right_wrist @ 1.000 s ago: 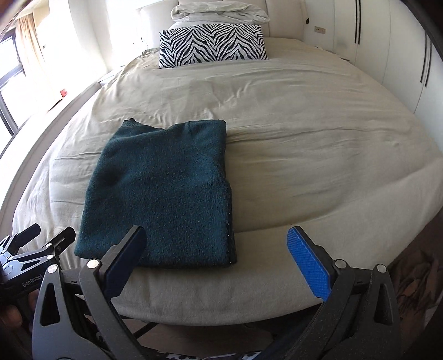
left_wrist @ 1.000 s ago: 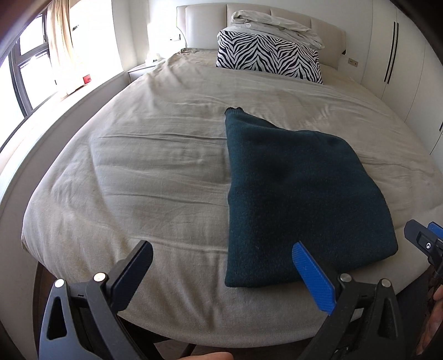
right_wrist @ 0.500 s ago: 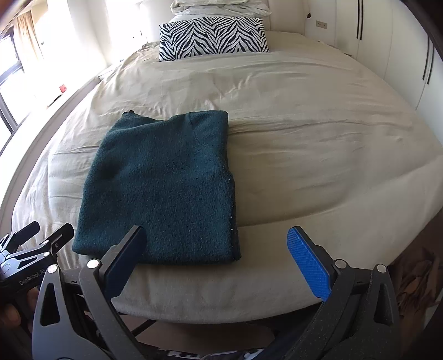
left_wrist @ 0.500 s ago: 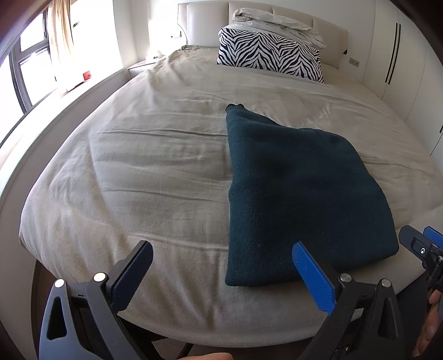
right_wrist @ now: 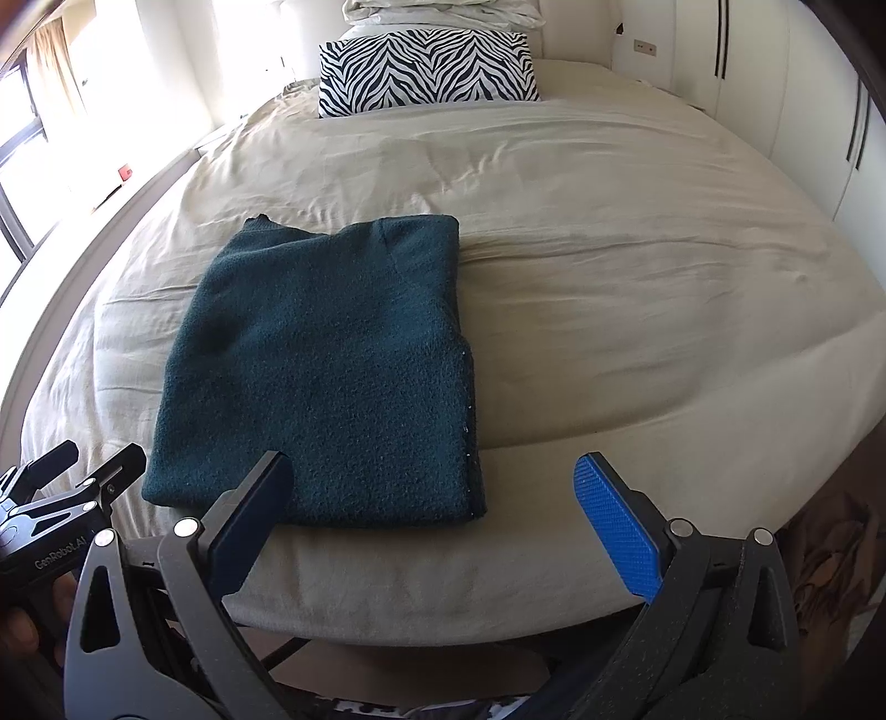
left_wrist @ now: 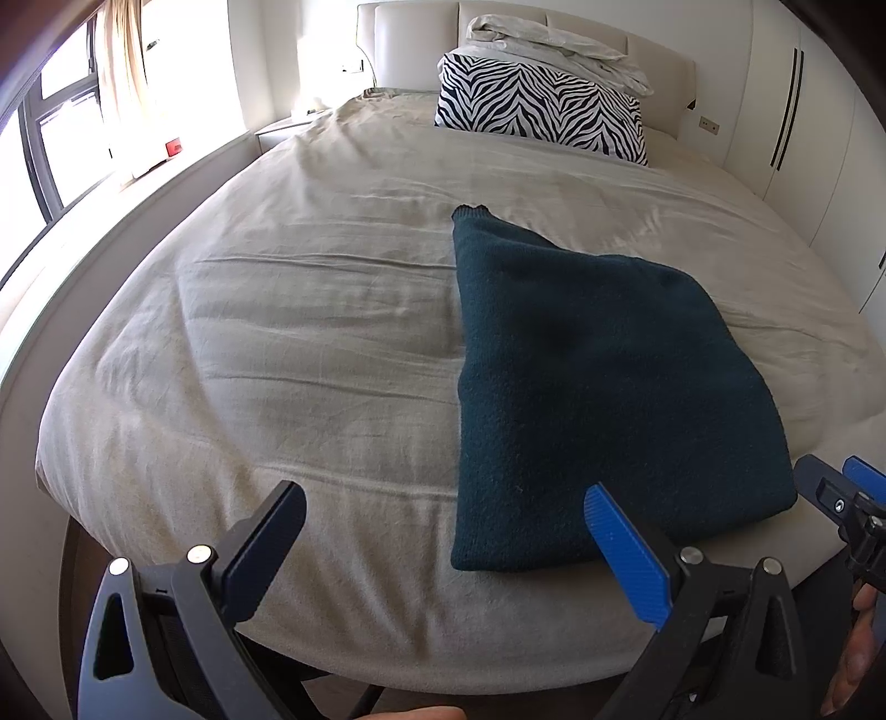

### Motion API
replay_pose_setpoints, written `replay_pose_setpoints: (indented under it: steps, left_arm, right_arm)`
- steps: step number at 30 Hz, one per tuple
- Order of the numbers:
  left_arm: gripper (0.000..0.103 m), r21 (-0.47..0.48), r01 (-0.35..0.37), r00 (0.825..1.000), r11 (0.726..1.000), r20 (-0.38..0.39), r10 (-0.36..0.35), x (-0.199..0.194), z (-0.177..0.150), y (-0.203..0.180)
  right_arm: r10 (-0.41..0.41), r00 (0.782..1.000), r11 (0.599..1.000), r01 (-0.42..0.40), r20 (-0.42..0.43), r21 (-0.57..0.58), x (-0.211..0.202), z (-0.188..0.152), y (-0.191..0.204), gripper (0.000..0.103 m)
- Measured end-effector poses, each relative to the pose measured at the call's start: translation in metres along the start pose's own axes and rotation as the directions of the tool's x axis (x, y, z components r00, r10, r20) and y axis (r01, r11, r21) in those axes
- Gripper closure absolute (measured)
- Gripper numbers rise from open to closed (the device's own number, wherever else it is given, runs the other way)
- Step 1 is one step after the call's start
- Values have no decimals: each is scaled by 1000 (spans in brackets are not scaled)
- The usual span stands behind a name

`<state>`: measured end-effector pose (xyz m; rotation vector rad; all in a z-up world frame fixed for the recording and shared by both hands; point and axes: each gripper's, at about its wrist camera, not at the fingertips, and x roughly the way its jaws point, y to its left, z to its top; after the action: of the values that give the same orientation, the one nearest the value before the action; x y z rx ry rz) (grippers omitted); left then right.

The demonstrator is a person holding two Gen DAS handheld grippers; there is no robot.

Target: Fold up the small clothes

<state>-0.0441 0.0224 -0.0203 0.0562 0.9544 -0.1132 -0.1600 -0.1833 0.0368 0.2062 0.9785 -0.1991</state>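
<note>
Sweater (right_wrist: 326,376): we see a dark teal knit, folded into a flat rectangle, lying on the bed (right_wrist: 637,310) near its foot edge, closer to the window-side edge than to the wardrobe side.
Sweater edges: one folded edge runs along the foot edge of the bed; a small ribbed corner sticks out at the far end.
Left gripper (left_wrist: 443,545): we hold its jaws wide apart with nothing between them, just off the foot edge, beside the sweater's window-side corner.
Right gripper (right_wrist: 432,507): we hold its jaws wide apart and empty too, off the foot edge, by the sweater's other near corner.
Contact: neither gripper touches the knit.
Zebra pillow (left_wrist: 540,113): it lies at the head edge of the bed, under a crumpled pale duvet (left_wrist: 554,41), well apart from the sweater.
</note>
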Motion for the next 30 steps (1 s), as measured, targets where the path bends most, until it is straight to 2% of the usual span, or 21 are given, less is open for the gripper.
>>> replay_pose_setpoints:
  steps: [30]
  left_arm:
    - [0, -2, 10, 1000, 1000, -10, -10, 1, -4, -1]
  right_arm:
    - [-1, 1000, 1000, 1, -6, 4, 2, -6, 2, 0]
